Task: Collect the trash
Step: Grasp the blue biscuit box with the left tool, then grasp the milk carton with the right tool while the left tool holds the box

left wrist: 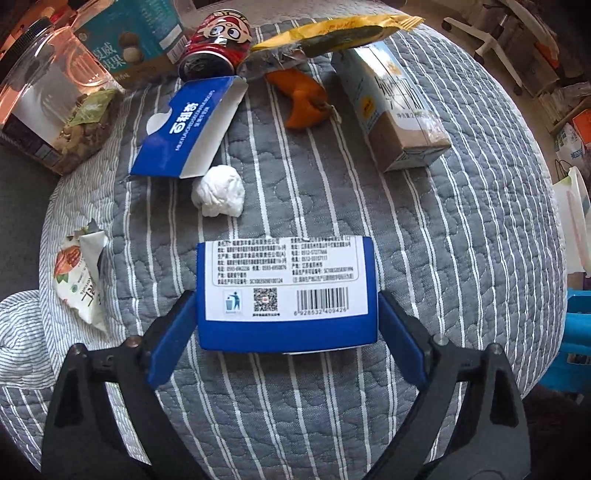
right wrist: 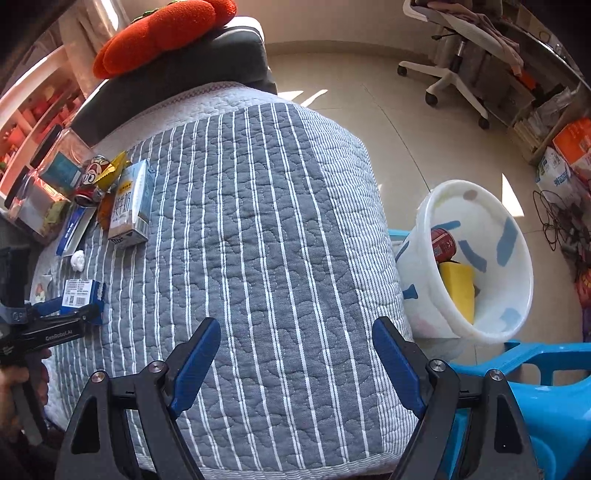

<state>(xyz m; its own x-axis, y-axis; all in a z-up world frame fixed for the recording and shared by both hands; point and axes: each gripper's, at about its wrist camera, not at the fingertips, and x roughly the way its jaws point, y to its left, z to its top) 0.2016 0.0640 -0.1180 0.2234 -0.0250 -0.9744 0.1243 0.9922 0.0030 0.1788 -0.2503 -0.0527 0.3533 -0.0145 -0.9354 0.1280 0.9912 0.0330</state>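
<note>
My left gripper point(left wrist: 286, 306) is shut on a small blue box point(left wrist: 286, 295) with a white barcode label, held over the grey striped quilt point(left wrist: 424, 258). Further off lie a crumpled white tissue point(left wrist: 219, 195), an open blue carton sleeve point(left wrist: 188, 127), a red can point(left wrist: 216, 44), a yellow wrapper point(left wrist: 332, 33), orange peel point(left wrist: 303, 98), a milk carton point(left wrist: 391, 107) and a snack packet point(left wrist: 79, 280). My right gripper point(right wrist: 295, 350) is open and empty above the quilt's near edge. The white trash bin point(right wrist: 513, 295) stands on the floor to its right, holding a red can point(right wrist: 443, 243) and a yellow item point(right wrist: 460, 288).
A clear jar point(left wrist: 51, 99) and a teal box point(left wrist: 125, 37) stand at the quilt's far left. A blue plastic stool point(right wrist: 546, 398) is beside the bin. An office chair point(right wrist: 458, 62) and floor clutter point(right wrist: 565, 166) are further right. An orange cushion point(right wrist: 162, 29) sits behind.
</note>
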